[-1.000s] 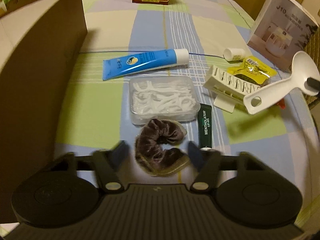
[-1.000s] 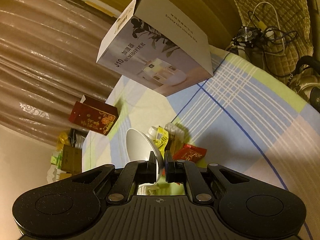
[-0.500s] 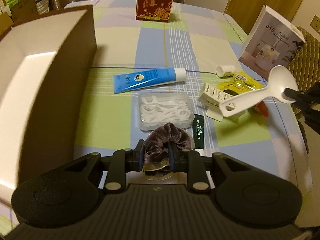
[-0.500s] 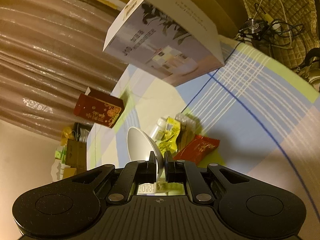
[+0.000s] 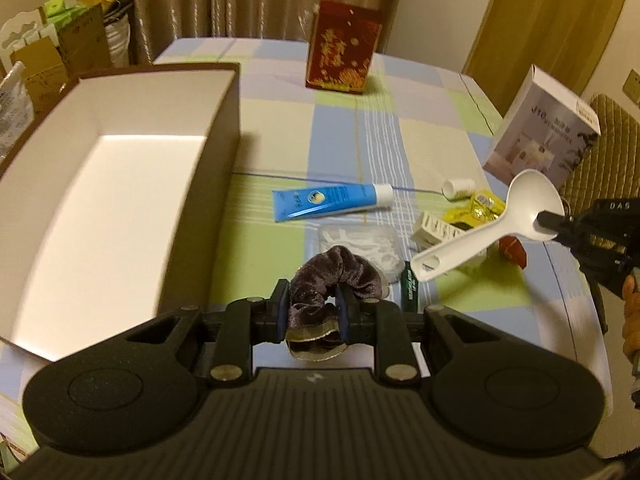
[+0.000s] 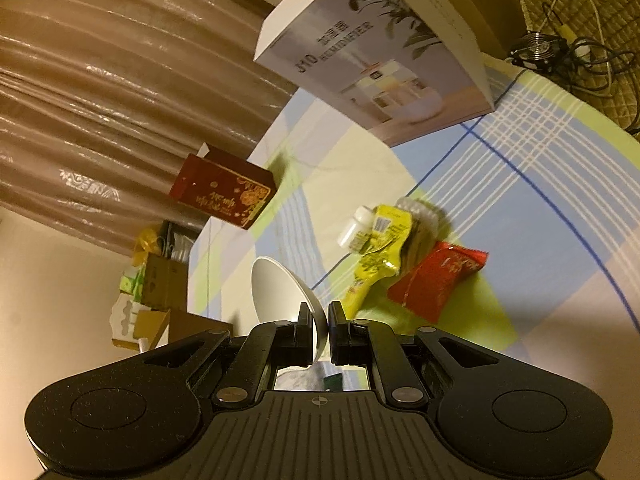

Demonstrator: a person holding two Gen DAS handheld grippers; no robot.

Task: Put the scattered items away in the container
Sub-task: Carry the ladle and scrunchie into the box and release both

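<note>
My left gripper (image 5: pixel 312 312) is shut on a purple velvet scrunchie (image 5: pixel 340 272), held above the table beside the open brown box (image 5: pixel 120 200) with a white inside. My right gripper (image 6: pixel 320 320) is shut on the bowl of a white plastic spoon (image 6: pixel 280 288); in the left wrist view the spoon (image 5: pixel 480 236) hangs in the air at the right. On the cloth lie a blue tube (image 5: pixel 332 202), a clear floss-pick box (image 5: pixel 360 240), a green lip-balm tube (image 5: pixel 410 292), a white clip (image 5: pixel 436 228), a yellow sachet (image 6: pixel 380 248), a red sachet (image 6: pixel 436 280) and a small white bottle (image 5: pixel 458 187).
A red gift box (image 5: pixel 344 60) stands at the far middle of the table. A white humidifier box (image 5: pixel 544 136) stands at the right edge, next to a chair (image 5: pixel 612 140). Cardboard boxes (image 5: pixel 60 48) are stacked beyond the table at the left.
My left gripper closed on the scrunchie and lifted it off the table, pulling back so the box interior shows. My right gripper rose and tilted with the spoon.
</note>
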